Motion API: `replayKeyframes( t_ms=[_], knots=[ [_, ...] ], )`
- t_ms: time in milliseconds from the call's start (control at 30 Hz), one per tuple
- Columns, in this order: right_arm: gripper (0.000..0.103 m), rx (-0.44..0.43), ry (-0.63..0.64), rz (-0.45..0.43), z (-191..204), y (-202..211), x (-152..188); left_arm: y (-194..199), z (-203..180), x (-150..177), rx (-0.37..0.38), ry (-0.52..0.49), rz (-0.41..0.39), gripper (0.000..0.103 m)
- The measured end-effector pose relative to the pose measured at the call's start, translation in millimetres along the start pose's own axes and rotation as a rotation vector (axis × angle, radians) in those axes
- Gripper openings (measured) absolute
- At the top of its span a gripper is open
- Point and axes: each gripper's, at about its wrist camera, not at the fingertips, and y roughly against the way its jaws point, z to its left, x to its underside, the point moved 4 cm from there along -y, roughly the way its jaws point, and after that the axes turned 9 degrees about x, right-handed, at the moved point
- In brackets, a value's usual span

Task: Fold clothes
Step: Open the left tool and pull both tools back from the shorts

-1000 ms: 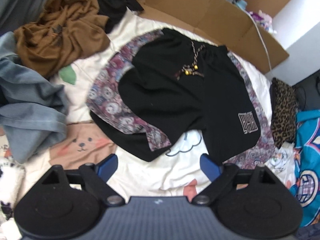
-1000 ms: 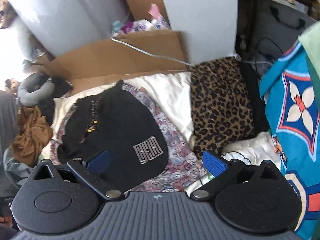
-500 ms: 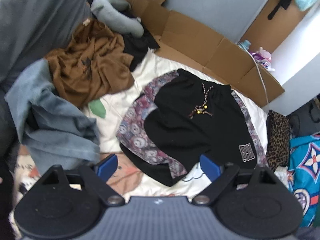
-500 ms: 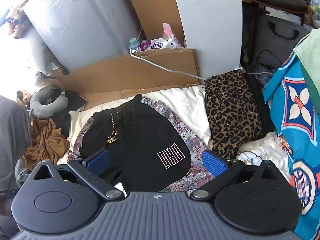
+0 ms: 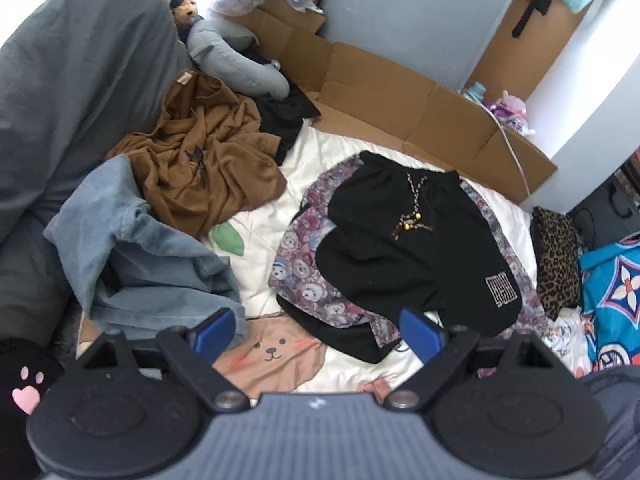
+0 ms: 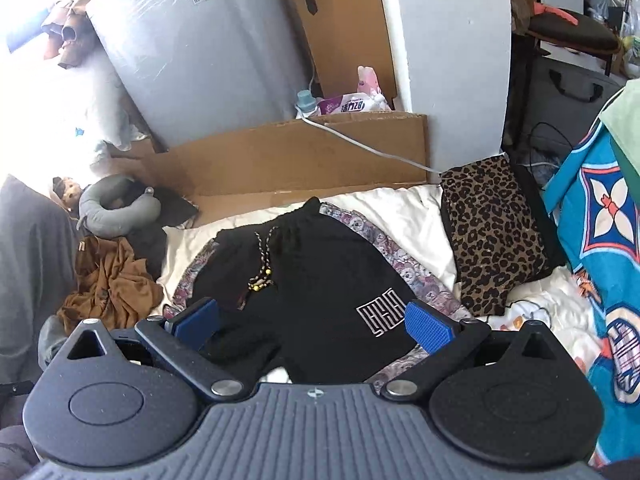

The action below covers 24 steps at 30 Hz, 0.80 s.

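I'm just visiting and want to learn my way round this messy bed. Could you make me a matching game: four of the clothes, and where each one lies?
Things:
1. black shorts
2. brown top
3. blue jeans
4. leopard-print cloth

Places:
A. crumpled beside the grey neck pillow
B. against the bright blue patterned fabric
C. spread on the bear-print garment
D. heaped in front of the brown top

Pairs: 1-C, 2-A, 3-D, 4-B
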Motion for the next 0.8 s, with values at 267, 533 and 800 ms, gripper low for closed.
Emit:
replayKeyframes(
  t_ms=[267, 533, 800],
  knots=[
    [0.102, -0.092, 0.012, 0.034, 26, -9, 40, 8, -4, 0, -0.002, -0.026, -0.017, 0.091],
    [0.101, -0.149, -0.053, 0.074, 38, -35, 88, -1, -22, 2, -0.041, -0.138, -0.035, 0.092],
    [0.093, -0.192, -0.101, 0.136, 49, -72, 127, -28, -12, 14, -0.014, -0.154, -0.034, 0.091]
  ],
)
